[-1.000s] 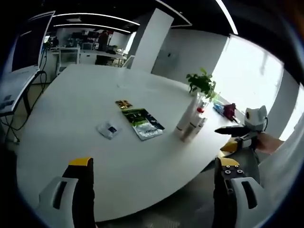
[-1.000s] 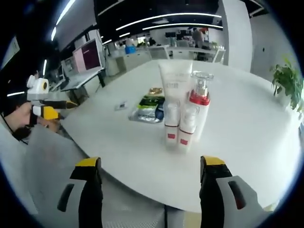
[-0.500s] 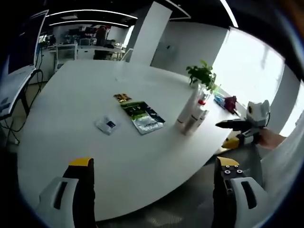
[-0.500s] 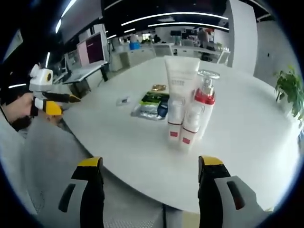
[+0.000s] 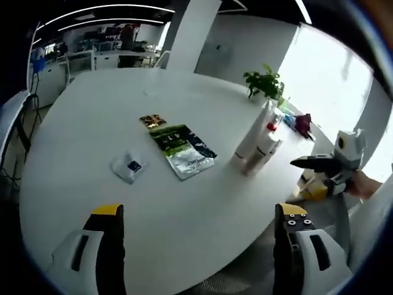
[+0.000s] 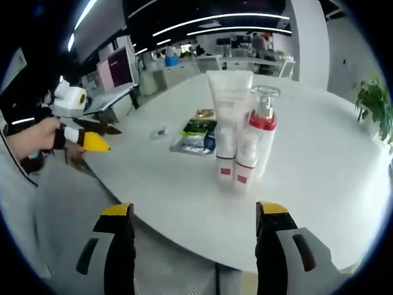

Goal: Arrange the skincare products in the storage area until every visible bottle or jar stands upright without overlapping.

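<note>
Several skincare products stand upright in a tight cluster on the white table (image 6: 319, 166): a tall white tube (image 6: 228, 107), a clear pump bottle with a red collar (image 6: 262, 129), and two small white bottles with red labels (image 6: 225, 158) in front. In the left gripper view the same cluster (image 5: 258, 144) sits toward the table's right edge. My right gripper (image 6: 194, 210) hangs open short of the table edge, facing the cluster. My left gripper (image 5: 198, 212) is open above the near table edge, nothing between its jaws. Each gripper shows in the other's view: the left gripper (image 6: 83, 132), the right gripper (image 5: 322, 166).
Flat green and silver packets (image 5: 184, 150) lie mid-table, with a small sachet (image 5: 129, 167) and a gold sachet (image 5: 152, 120) nearby. A potted plant (image 5: 265, 83) stands behind the cluster. Desks and monitors (image 6: 116, 67) fill the room beyond.
The left gripper has moved in toward and over the table, so the packets look closer. In the right gripper view the left gripper has come nearer the table edge. The bottles have not moved.
</note>
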A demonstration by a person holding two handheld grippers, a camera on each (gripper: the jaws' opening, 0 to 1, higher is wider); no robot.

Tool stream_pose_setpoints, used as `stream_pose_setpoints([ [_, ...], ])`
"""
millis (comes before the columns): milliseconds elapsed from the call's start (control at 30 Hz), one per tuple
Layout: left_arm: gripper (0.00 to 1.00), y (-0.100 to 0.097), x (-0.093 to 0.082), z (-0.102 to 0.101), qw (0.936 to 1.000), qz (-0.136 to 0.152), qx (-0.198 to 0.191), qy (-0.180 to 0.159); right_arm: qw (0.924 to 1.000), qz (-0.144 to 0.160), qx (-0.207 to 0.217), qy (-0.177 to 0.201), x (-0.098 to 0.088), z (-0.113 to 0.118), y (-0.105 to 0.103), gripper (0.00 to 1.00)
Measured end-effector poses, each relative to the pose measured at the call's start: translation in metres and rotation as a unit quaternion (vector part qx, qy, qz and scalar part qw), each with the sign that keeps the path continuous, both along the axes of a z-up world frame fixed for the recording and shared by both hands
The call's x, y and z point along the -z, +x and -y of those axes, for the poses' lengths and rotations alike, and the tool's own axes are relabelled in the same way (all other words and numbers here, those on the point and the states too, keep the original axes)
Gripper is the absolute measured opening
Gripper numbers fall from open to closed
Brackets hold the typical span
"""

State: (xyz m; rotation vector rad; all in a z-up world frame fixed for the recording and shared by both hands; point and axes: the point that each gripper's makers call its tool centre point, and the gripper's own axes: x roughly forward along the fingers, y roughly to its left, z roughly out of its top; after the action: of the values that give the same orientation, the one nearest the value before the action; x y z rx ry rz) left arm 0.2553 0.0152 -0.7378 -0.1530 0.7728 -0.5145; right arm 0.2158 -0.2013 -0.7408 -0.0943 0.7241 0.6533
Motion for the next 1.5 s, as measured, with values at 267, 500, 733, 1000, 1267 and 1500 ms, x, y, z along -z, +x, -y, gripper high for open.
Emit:
stream_pose_setpoints([
  [267, 0.95, 0.019, 0.012, 0.025, 0.9996, -0.02, 0.001, 0.022, 0.9999, -0.01, 0.001, 0.012, 0.0, -0.001, -0.001, 0.81],
  [500, 0.94, 0.047, 0.029, 0.037, 0.9986, -0.04, -0.007, 0.034, 0.9997, -0.017, 0.003, 0.018, 0.001, -0.001, -0.003, 0.8],
  [733, 0.94, 0.065, 0.033, 0.051, 0.9976, -0.049, -0.016, 0.047, 0.9997, -0.018, 0.003, 0.018, 0.001, -0.001, -0.003, 0.8],
  [1000, 0.92, 0.095, 0.041, 0.068, 0.996, -0.064, -0.025, 0.058, 0.9996, -0.022, 0.003, 0.017, 0.001, -0.002, -0.004, 0.78],
  [1267, 0.92, 0.126, 0.055, 0.078, 0.992, -0.069, -0.059, 0.088, 0.999, -0.033, 0.011, 0.026, 0.003, 0.0, -0.004, 0.76],
  [1500, 0.94, 0.14, 0.064, 0.08, 0.9877, -0.074, -0.088, 0.106, 0.9986, -0.035, 0.018, 0.035, 0.001, 0.001, -0.004, 0.75],
])
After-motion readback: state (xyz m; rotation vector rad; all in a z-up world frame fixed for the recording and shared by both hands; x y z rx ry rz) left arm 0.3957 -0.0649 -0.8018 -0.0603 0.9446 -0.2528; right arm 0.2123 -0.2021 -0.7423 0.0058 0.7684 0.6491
